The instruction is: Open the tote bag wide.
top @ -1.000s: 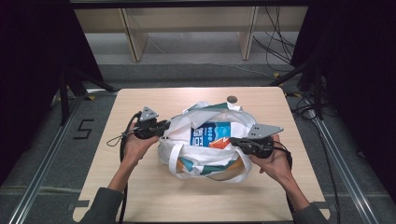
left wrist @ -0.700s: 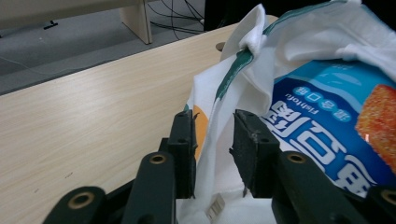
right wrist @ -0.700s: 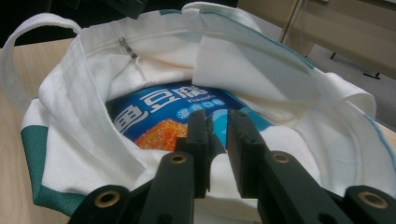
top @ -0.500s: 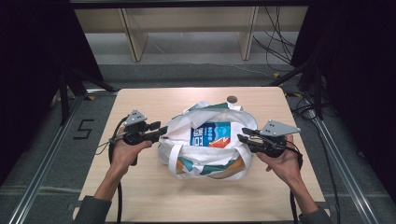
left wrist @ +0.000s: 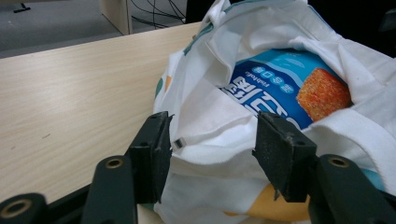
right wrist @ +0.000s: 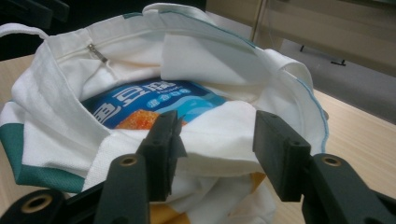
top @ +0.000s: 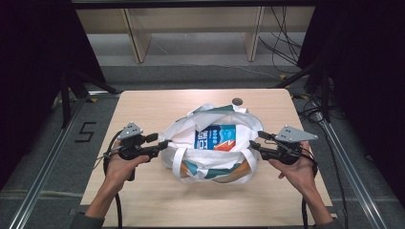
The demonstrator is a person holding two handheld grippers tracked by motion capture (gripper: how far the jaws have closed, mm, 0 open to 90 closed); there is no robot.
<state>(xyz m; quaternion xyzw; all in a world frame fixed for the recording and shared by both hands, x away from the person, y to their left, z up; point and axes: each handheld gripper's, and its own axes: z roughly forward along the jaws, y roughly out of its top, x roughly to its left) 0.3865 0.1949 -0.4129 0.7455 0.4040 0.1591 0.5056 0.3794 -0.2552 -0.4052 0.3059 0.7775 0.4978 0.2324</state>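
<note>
The jaws of the left gripper stood wide apart, holding nothing, with the folded rim of the white cloth tote bag with teal and orange patches lying between and just beyond them. The right gripper was likewise spread open and empty, its jaws facing the bag's opposite rim. In the high view the left gripper sat just beside the bag's left side and the right gripper just beside its right side, each held in a hand coming up from the near edge.

The bag rested mid-desk on the pale wooden desk, its mouth gaping, with a blue snack packet printed with an orange square lying inside. A small dark round thing lay on the desk behind the bag.

To do the step well, each gripper should probably take one single layer of rim, not a bunched fold, and both should move evenly so the packet stays in.

Compared with a second ago, both grippers had drawn outward off the bag, which had settled wider and flatter.
</note>
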